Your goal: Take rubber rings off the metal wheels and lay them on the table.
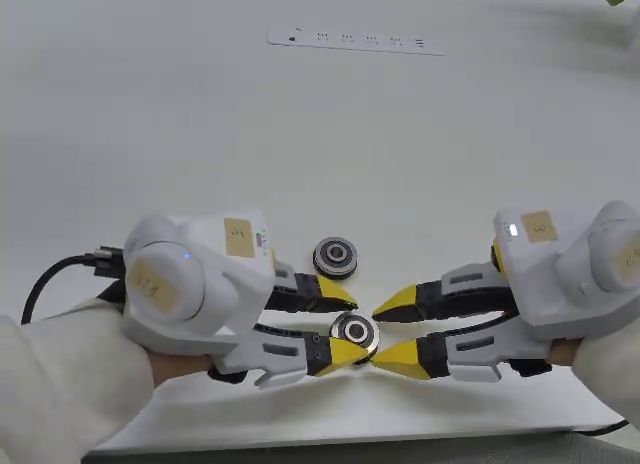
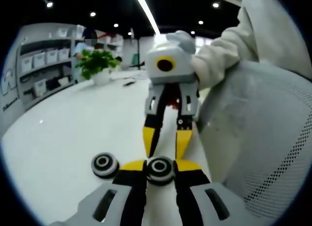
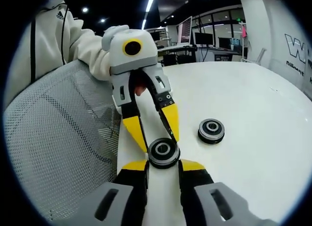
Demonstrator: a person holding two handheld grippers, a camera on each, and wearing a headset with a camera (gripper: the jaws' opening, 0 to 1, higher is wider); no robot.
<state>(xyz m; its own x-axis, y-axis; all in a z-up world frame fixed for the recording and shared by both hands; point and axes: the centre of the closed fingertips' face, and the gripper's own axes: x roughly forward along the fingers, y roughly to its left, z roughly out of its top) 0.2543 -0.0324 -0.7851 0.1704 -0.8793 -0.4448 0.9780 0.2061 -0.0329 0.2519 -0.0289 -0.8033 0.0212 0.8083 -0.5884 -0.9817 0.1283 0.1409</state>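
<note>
Two metal wheels with black rubber rings lie near the front edge of the white table (image 1: 300,134). The nearer wheel (image 1: 355,332) (image 2: 161,170) (image 3: 163,153) sits between the yellow tips of my left gripper (image 1: 348,326) (image 2: 161,165), whose jaws touch its sides. My right gripper (image 1: 386,334) (image 3: 163,166) faces it from the right, open, its tips just short of the wheel's rim. The other wheel (image 1: 335,256) (image 2: 105,165) (image 3: 210,131) lies flat a little farther back, apart from both grippers.
A white power strip (image 1: 355,41) lies far back on the table. The table's front edge (image 1: 350,439) runs just below the grippers. A mesh chair back (image 3: 58,148) stands close behind the left gripper, and a potted plant (image 2: 96,65) at the table's far end.
</note>
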